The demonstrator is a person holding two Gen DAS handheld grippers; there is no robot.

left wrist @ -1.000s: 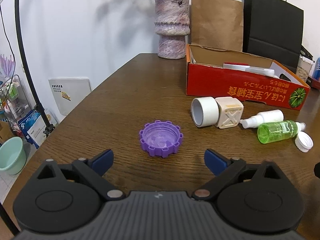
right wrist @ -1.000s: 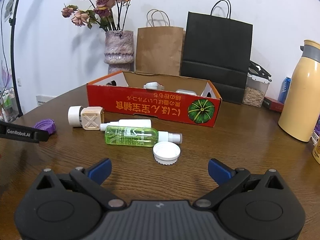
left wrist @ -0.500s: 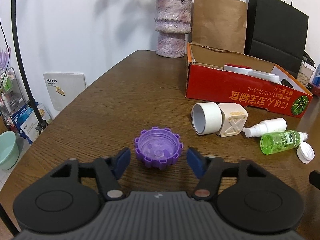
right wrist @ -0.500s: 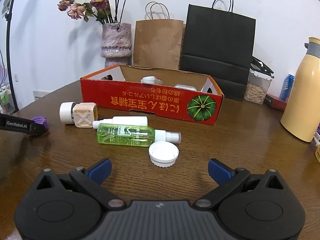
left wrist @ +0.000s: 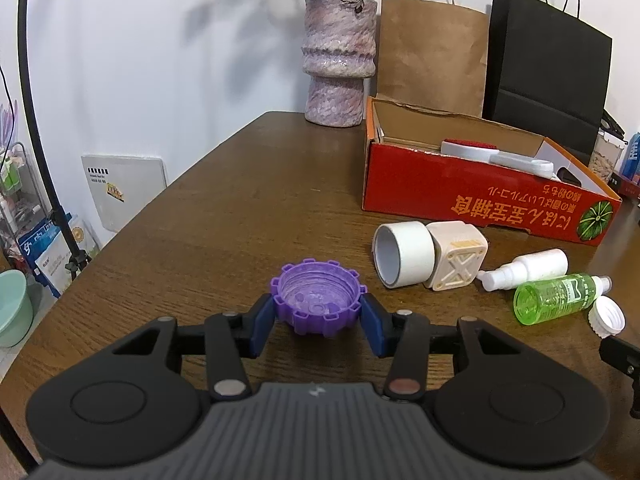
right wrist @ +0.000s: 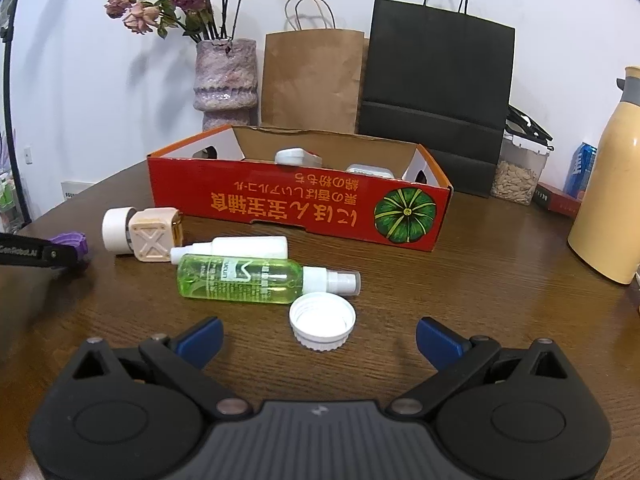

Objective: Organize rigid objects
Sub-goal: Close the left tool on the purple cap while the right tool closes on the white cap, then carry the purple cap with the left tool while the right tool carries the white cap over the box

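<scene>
Though partly hidden, purple cap (right wrist: 73, 241)

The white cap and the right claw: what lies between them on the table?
Nothing: in the right wrist view, only bare wooden table separates the white cap from the open right claw.

Black ribbed tool (left wrist: 318, 316), blue fingertip pads (left wrist: 374, 330)

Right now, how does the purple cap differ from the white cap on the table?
The purple cap has blocky teeth around its rim, while the white cap has fine ribbing. The purple cap sits between the closing left gripper pads, which touch its sides; the white cap lies free in front of the open right gripper. Both lie open side up on the table.
</scene>
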